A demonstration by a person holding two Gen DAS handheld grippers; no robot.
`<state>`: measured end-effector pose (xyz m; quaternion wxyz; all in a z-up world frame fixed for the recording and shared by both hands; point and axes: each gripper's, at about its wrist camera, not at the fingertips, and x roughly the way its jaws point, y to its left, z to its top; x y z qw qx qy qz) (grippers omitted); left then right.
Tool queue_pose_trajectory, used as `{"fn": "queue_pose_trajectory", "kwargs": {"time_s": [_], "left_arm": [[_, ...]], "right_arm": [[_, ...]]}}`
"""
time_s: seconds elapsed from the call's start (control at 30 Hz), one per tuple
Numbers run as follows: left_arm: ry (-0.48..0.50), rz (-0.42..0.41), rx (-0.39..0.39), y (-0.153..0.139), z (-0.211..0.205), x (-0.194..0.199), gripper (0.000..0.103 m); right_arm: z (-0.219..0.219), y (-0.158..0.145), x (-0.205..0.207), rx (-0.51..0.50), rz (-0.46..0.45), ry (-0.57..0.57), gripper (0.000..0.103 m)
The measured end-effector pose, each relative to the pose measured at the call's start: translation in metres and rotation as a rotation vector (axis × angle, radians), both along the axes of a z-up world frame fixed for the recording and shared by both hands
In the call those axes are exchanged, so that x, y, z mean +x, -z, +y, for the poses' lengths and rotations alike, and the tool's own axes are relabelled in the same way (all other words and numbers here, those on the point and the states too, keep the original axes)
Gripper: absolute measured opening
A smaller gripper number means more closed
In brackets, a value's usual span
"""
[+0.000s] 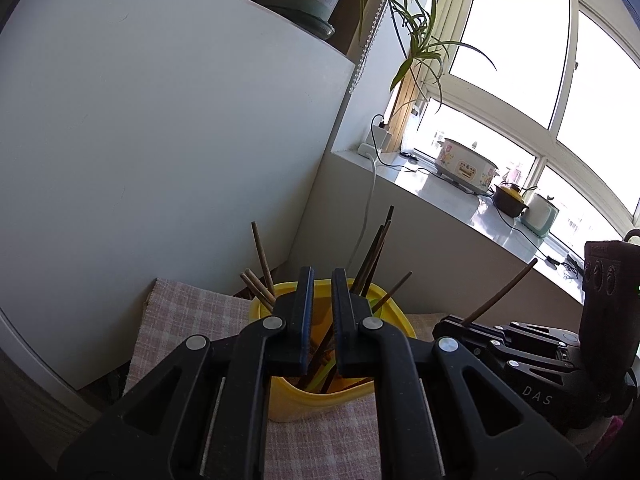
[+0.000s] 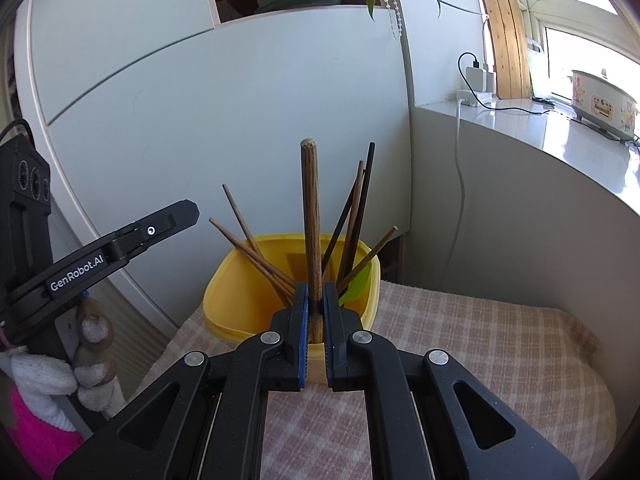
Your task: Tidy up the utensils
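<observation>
On the checked cloth: everything below is placed against the yellow holder.
Cloth [image 2: 460, 344]: pink-and-white check, spread under the yellow holder and reaching out to its right in the right wrist view.
Yellow holder [image 2: 228, 300]: squarish open tub, upright on the cloth, standing before a white cabinet [image 2: 200, 120].
Right gripper [image 2: 316, 312]: at the holder's near rim, jaws clamped on one wooden chopstick [image 2: 310, 216].
Held chopstick: long axis close to vertical, blunt end pointing up well above the holder, lower part dropping between the blue pads [image 2: 304, 320] toward the holder's mouth.
Left gripper [image 1: 322, 312]: over the holder's near side, jaws a narrow slot apart with nothing pinched; whether they count as closed I cannot tell.
Loose chopsticks [image 2: 248, 248]: standing inside the holder, fanned out, tips up; some lean left, the dark ones [image 2: 360, 208] lean right.
Green utensil [image 2: 354, 290]: inside the holder by its right wall, mostly hidden.
</observation>
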<state>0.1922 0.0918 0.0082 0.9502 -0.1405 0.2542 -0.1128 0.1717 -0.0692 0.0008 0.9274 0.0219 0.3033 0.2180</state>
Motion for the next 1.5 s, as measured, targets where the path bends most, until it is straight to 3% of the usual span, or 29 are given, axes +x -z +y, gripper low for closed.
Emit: {"fn": "queue_pose_trajectory", "kwargs": {"time_s": [0.13,0.27,0.47,0.53,0.67,0.77,0.97,1.13,1.5], "left_arm": [[0.003,-0.017,0.024,-0.001,-0.006,-0.020,0.027],[0.010,-0.036,0.046,-0.003,-0.015,-0.040,0.036],[0.000,-0.068,0.090,-0.006,-0.028,-0.073,0.060],[-0.020,-0.081,0.105,-0.008,-0.031,-0.085,0.082],[-0.048,-0.107,0.137,-0.010,-0.037,-0.105,0.088],[-0.058,-0.108,0.156,-0.008,-0.043,-0.117,0.100],[-0.069,-0.073,0.199,0.003,-0.058,-0.132,0.103],[-0.083,-0.030,0.221,0.012,-0.064,-0.138,0.103],[-0.164,-0.070,0.256,0.012,-0.061,-0.151,0.103]], "right_arm": [[-0.007,-0.002,-0.014,0.006,-0.025,0.020,0.028],[-0.015,-0.006,-0.025,0.015,-0.039,0.036,0.029],[-0.028,-0.007,-0.045,-0.005,-0.059,0.094,0.029],[-0.033,-0.006,-0.052,-0.009,-0.054,0.117,0.039],[-0.047,-0.005,-0.066,-0.008,-0.075,0.179,0.048],[-0.055,-0.004,-0.076,-0.009,-0.085,0.215,0.060],[-0.067,-0.001,-0.096,-0.032,-0.134,0.287,0.079],[-0.077,0.004,-0.103,-0.029,-0.142,0.327,0.081],[-0.088,0.013,-0.111,-0.035,-0.146,0.389,0.085]]}}
